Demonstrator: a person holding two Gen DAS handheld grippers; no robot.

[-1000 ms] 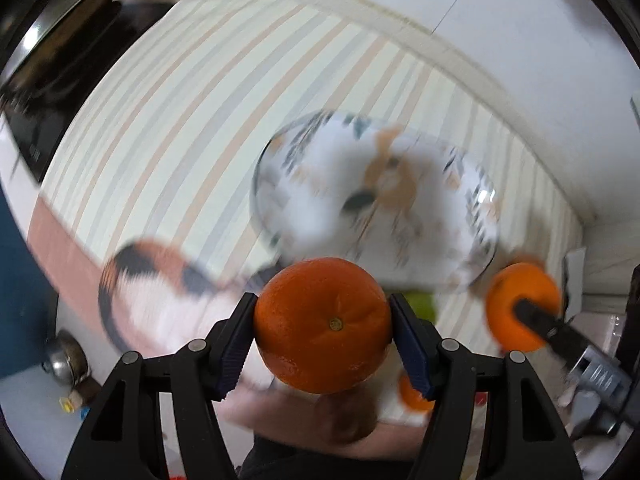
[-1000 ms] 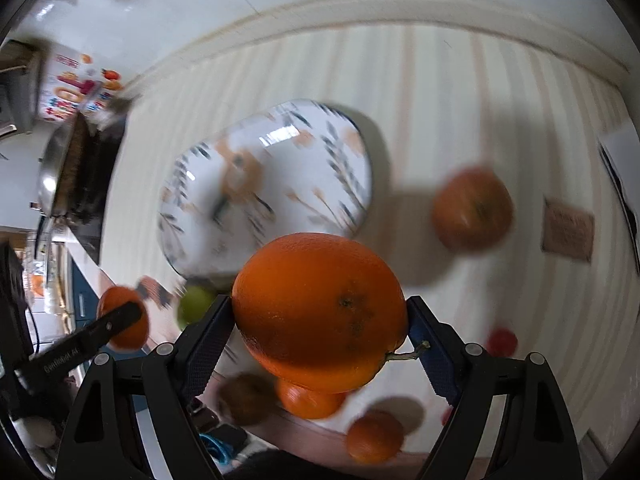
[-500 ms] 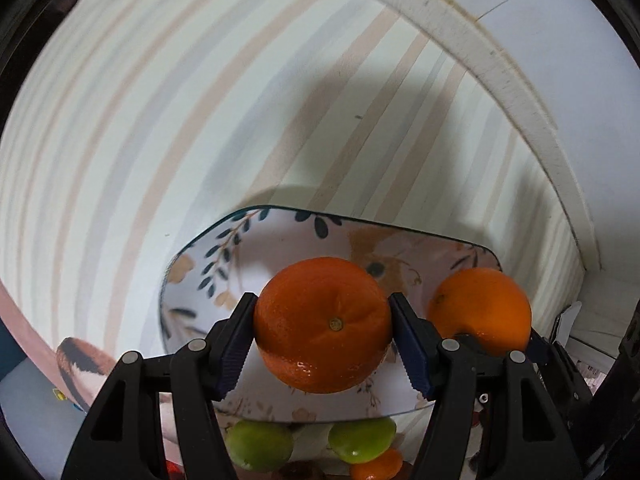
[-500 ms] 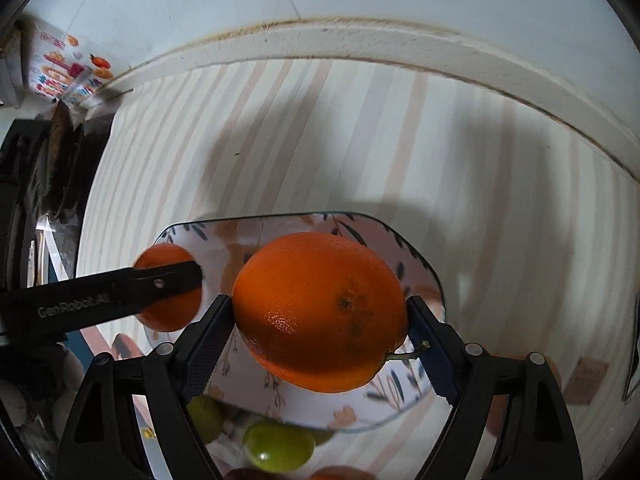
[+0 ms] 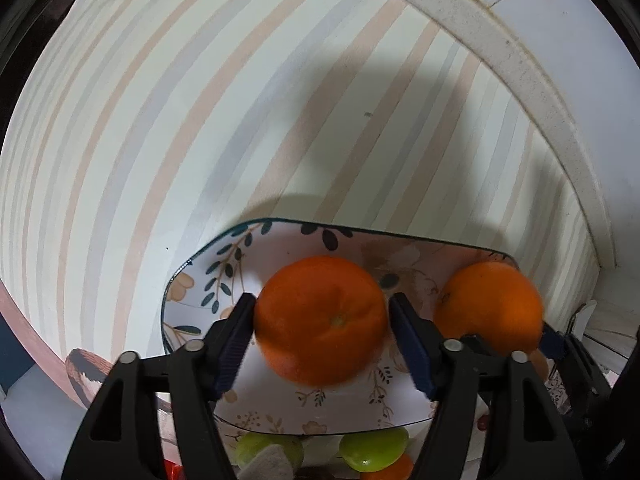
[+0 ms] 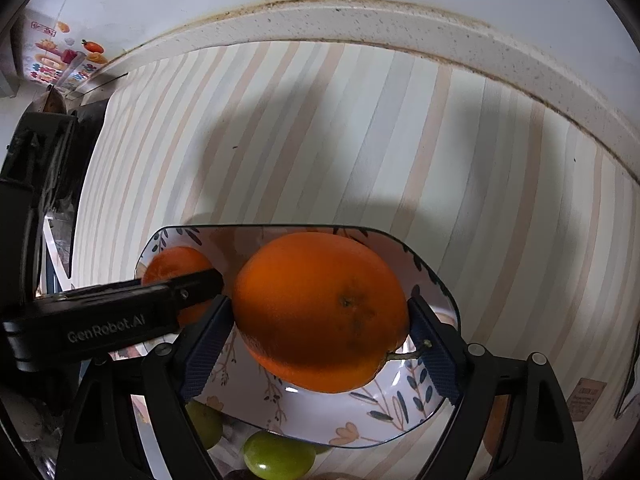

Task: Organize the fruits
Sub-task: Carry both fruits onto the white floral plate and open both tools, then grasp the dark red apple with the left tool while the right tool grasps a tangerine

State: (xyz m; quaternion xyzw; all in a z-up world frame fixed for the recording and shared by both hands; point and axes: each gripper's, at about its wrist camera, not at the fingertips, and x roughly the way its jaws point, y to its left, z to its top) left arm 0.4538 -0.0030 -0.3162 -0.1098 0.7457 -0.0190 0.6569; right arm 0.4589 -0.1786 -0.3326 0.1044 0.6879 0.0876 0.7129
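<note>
Pointing steeply down over the floral plate point(image 5: 192, 292) at lower centre, the left gripper point(image 5: 322, 320) and right gripper point(image 6: 320, 320) have just been opening. Each orange point(image 5: 320, 320) point(image 6: 320, 312) sits between loosened pads, seemingly resting in the plate, though contact is unclear.

"GenRobot.AI" in pale letters runs along the black finger of the left gripper point(image 6: 182, 300), seen at the left of the right wrist view; the only text that reads clearly.

Small tan card point(image 6: 587, 399) on the striped cloth, near right edge of same view: has dark printed lines, too small to read.

Colourful sheet point(image 6: 60, 60) at far left, by the wall: red marks and little pictures on it, characters too small and warped to make out.

Left wrist view: no readable text, labels or nos.
</note>
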